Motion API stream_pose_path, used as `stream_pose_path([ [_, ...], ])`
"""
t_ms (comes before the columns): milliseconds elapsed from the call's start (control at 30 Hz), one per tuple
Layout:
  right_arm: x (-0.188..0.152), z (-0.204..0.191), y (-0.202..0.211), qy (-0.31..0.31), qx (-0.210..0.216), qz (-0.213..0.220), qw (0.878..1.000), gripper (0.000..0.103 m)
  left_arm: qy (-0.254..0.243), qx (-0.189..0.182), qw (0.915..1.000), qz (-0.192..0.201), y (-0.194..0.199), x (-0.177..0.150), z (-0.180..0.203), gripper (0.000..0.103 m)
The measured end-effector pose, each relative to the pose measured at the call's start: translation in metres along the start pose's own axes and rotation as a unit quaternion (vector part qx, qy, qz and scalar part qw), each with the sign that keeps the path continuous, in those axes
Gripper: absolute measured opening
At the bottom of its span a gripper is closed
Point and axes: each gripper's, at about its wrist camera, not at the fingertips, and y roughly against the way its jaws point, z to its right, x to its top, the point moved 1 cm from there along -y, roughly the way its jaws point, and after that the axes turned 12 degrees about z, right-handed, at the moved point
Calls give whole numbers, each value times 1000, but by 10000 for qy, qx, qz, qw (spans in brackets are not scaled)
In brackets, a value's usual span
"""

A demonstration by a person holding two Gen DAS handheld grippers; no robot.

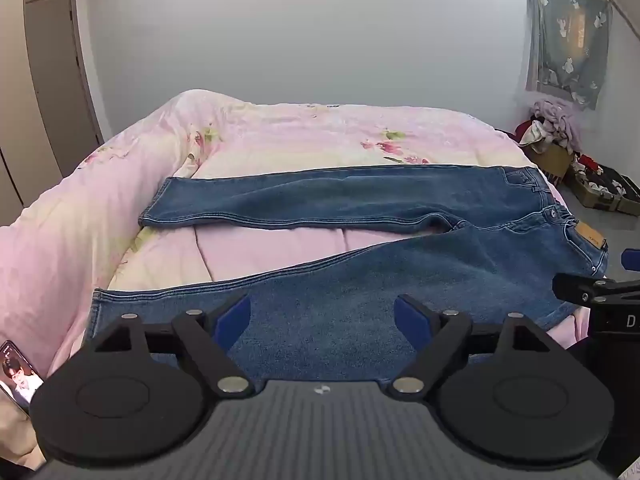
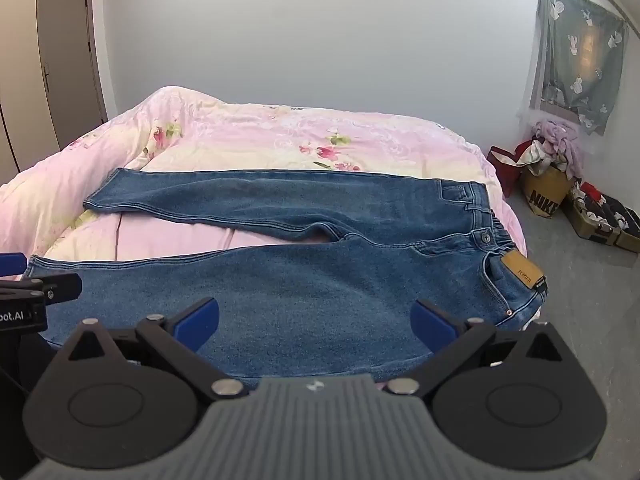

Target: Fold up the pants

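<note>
Blue jeans (image 1: 360, 272) lie spread flat on a pink floral quilt (image 1: 300, 136), waistband at the right, both legs running left and splayed apart. They also show in the right wrist view (image 2: 320, 280), with a tan leather patch (image 2: 522, 274) at the waist. My left gripper (image 1: 322, 320) is open and empty, just above the near leg towards its hem. My right gripper (image 2: 314, 322) is open and empty over the near leg close to the waist. Each gripper shows at the edge of the other's view.
The bed's right edge drops to a grey floor (image 2: 580, 320) with a Nike box of clothes (image 2: 546, 188) and open boxes (image 2: 604, 220). A phone (image 1: 18, 376) lies at the bed's near left. A door (image 2: 68, 60) stands at the far left.
</note>
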Motion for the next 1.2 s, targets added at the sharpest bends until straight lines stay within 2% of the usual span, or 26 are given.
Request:
stream_pose_path([
  [333,-1,5,-4,-23,-81,-47,10000,98,-71,20,10000,-23,-1,-4,1,96],
  [1200,2,4,2,-134,-217,-67,9997,98,159,65,9996,-236,-10,-7,-3,96],
])
